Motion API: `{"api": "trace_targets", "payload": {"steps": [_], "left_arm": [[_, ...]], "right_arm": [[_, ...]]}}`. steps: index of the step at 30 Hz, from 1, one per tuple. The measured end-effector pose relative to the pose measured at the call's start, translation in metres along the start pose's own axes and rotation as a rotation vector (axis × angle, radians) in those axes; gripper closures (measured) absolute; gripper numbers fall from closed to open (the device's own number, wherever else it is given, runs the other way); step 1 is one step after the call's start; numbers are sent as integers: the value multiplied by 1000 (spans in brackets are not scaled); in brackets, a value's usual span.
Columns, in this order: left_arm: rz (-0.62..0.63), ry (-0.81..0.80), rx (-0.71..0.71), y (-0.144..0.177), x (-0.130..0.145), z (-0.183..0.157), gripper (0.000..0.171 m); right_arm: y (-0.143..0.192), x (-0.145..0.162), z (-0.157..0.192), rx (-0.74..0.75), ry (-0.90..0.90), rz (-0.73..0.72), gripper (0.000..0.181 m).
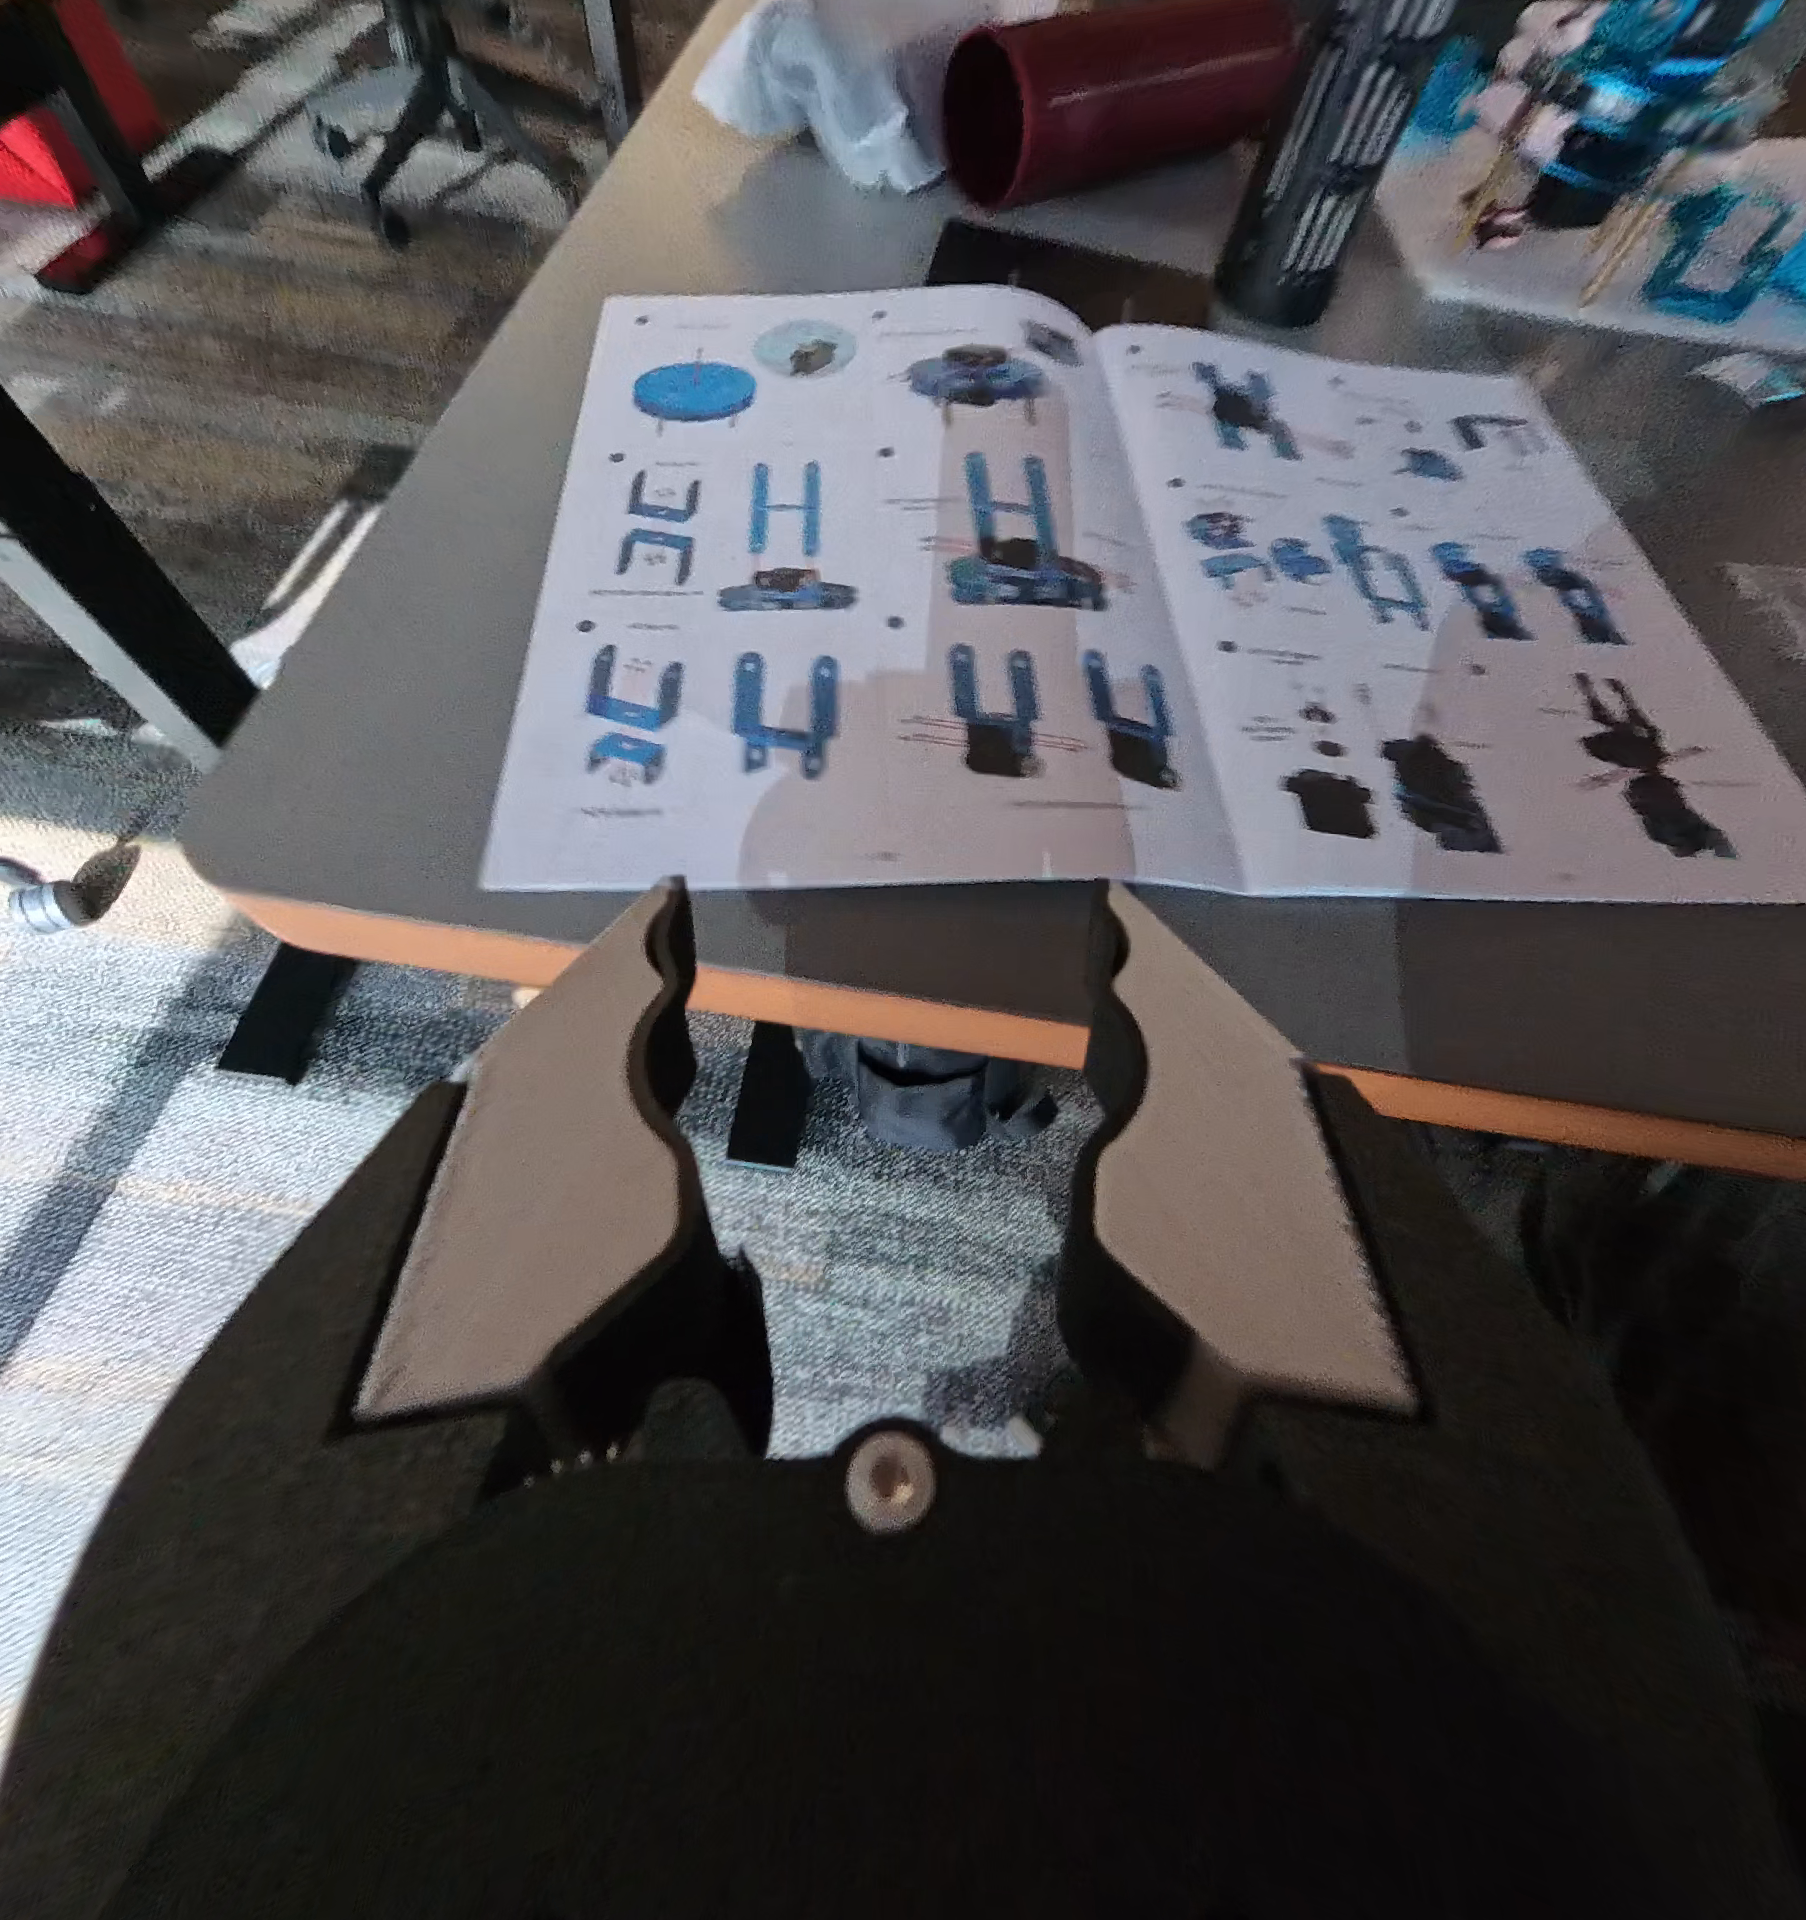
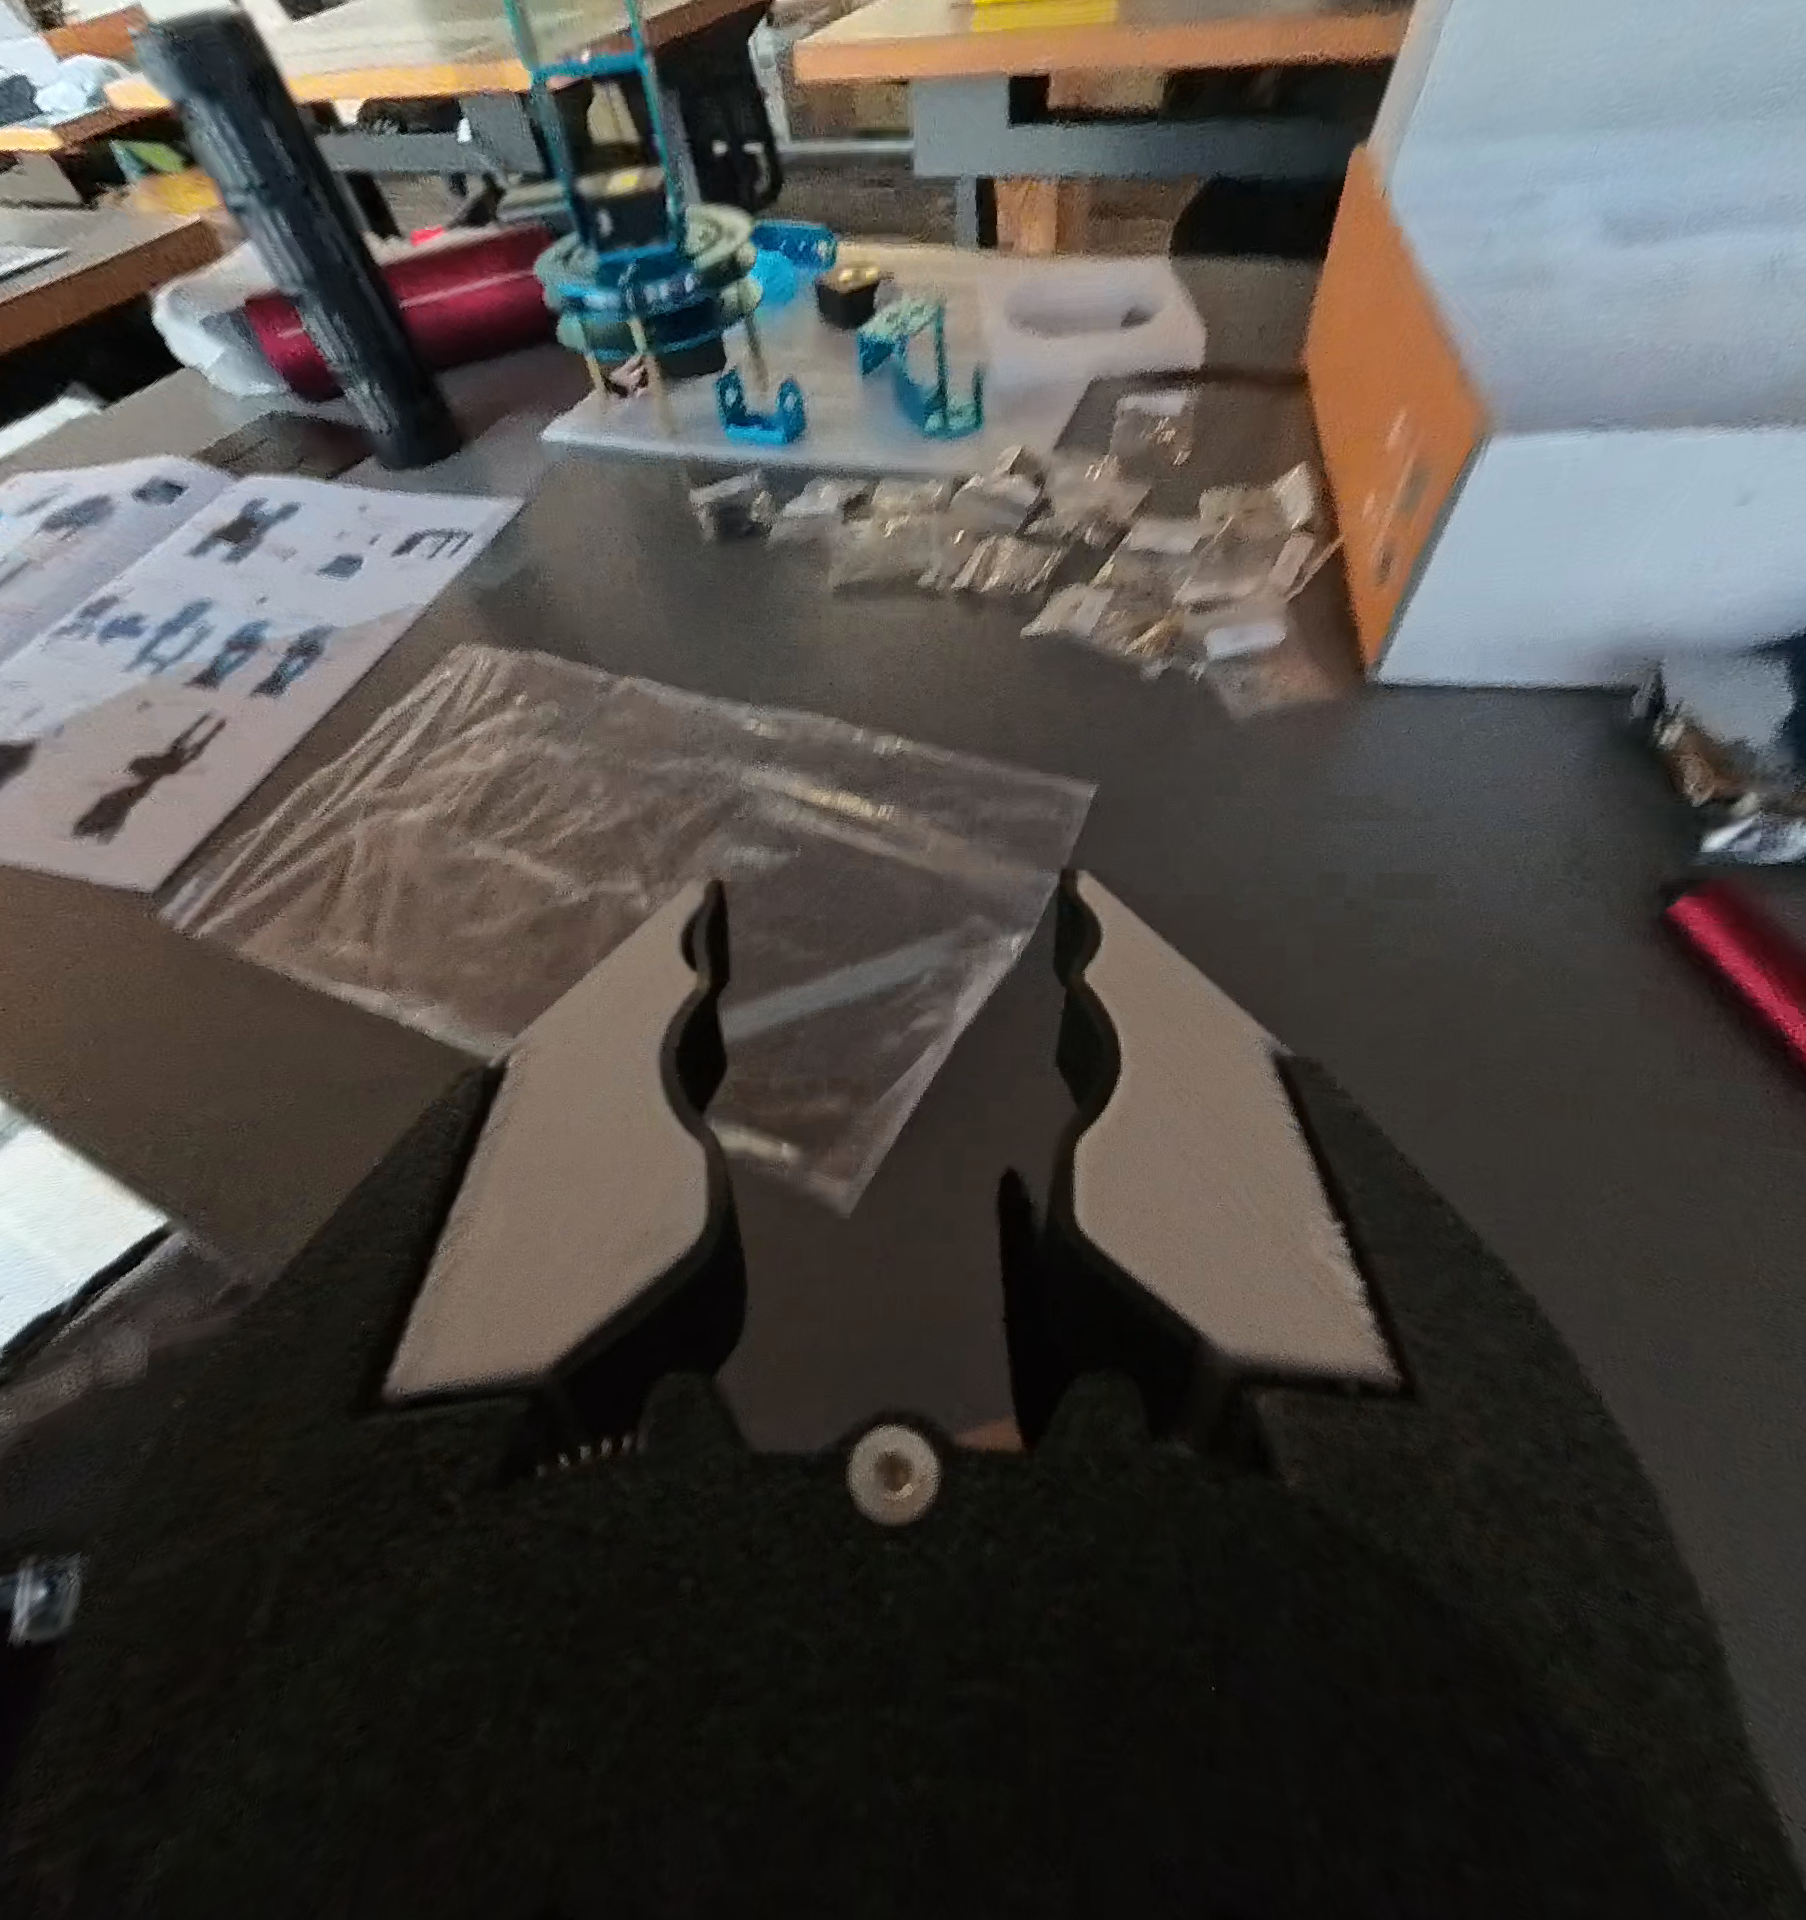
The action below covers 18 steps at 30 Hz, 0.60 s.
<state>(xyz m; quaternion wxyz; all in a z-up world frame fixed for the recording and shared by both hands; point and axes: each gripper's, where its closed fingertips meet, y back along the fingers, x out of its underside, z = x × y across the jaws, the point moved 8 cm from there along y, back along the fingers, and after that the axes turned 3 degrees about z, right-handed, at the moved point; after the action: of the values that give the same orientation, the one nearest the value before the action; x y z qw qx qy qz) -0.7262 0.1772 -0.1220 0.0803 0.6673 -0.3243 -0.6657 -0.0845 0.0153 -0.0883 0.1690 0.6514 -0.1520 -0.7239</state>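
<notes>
While hovering off the near edge of the grey table (image 1: 379, 665), left gripper (image 1: 888, 894) with jaws spread apart, nothing between them, tips just short of the open instruction booklet (image 1: 857, 582) at 12 o'clock. Booklet lying flat, both pages showing blue and black part drawings. Beyond it, at 12 to 1 o'clock: dark red tube (image 1: 1107, 99) on its side, white cloth (image 1: 816, 94) touching its open end at 11 o'clock, black patterned cylinder (image 1: 1314, 166) upright just beside the tube, blue assembly (image 1: 1626, 94) farther toward 1 o'clock, blurred. Patterned carpet (image 1: 99, 1143) below the table edge at 8 o'clock; chair base (image 1: 431, 125) at 10 o'clock.

From the right wrist view, right gripper (image 2: 888, 894) likewise parted and empty, held over the table (image 2: 1398, 1039). Clear plastic bag (image 2: 587, 831) flat on the surface, its near corner showing between the fingers, contact with it impossible to tell. Booklet (image 2: 182, 623) at 10 o'clock, its edge touching or just overlapping the bag. Black patterned cylinder (image 2: 296, 239) upright at 11 o'clock, dark red tube (image 2: 463, 301) behind it. Blue assembly (image 2: 650, 270) at 12 o'clock on a pale board (image 2: 992, 426), with small blue brackets (image 2: 764, 410) near it. Scatter of small parts packets (image 2: 1086, 551) at 1 o'clock, orange-and-white box (image 2: 1450, 416) beside them at 2 o'clock. Red bar (image 2: 1761, 997) at 3 o'clock.
</notes>
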Motion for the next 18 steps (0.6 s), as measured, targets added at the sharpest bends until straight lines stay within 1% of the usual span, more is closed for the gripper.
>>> {"api": "trace_targets", "payload": {"steps": [2, 4, 8, 13, 18], "left_arm": [[54, -6, -9, -11, -10, 17, 96], [137, -5, -28, -19, -15, 31, 96], [258, -43, -54, -25, -13, 47, 92], [277, -69, -15, -17, -8, 53, 93], [265, -141, -21, -17, -3, 56, 94]], "right_arm": [[-12, -16, -1, 17, -3, -16, 119], [-24, -25, 0, 34, -12, -19, 119], [-40, -29, 4, 36, -36, 2, 119], [-44, -31, -7, 73, -45, 12, 120], [-50, -40, -9, 41, -80, -18, 121]]}}
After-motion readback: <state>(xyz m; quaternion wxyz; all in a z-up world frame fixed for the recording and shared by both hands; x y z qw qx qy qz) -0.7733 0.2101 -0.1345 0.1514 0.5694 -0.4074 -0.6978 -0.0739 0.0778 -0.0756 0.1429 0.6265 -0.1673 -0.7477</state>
